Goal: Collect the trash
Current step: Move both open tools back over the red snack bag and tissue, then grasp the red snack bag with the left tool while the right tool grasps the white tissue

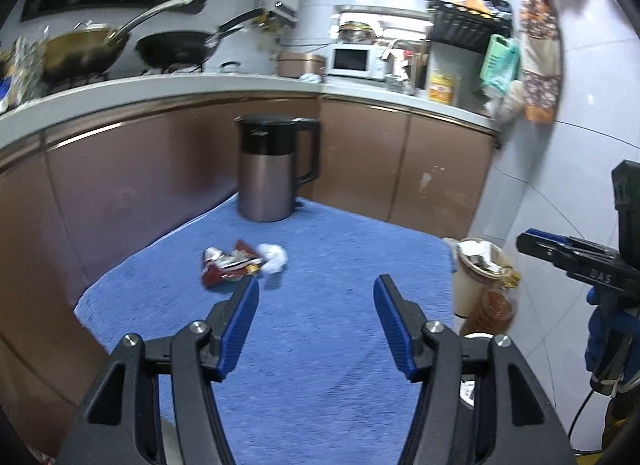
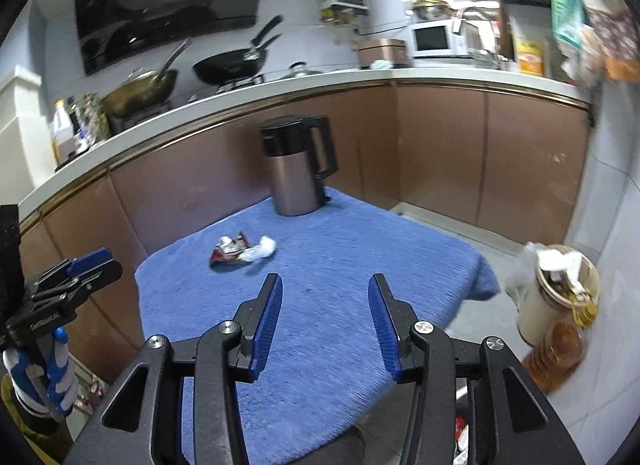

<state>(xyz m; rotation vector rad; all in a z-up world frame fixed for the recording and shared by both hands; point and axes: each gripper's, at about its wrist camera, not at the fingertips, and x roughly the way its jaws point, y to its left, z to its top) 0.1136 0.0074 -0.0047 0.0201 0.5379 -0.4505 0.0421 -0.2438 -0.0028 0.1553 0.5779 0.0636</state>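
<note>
A crumpled red and silver snack wrapper lies on the blue cloth with a white paper wad touching its right side. Both show in the right wrist view too, the wrapper and the wad. My left gripper is open and empty, above the cloth just right of the trash. My right gripper is open and empty, nearer the table's front, right of the trash. A beige trash bin full of scraps stands on the floor right of the table; it also shows in the right wrist view.
A metal kettle with a black lid stands at the far edge of the cloth. Brown cabinets wrap the table's left and back. An orange bottle stands by the bin. Pans and a microwave sit on the counter.
</note>
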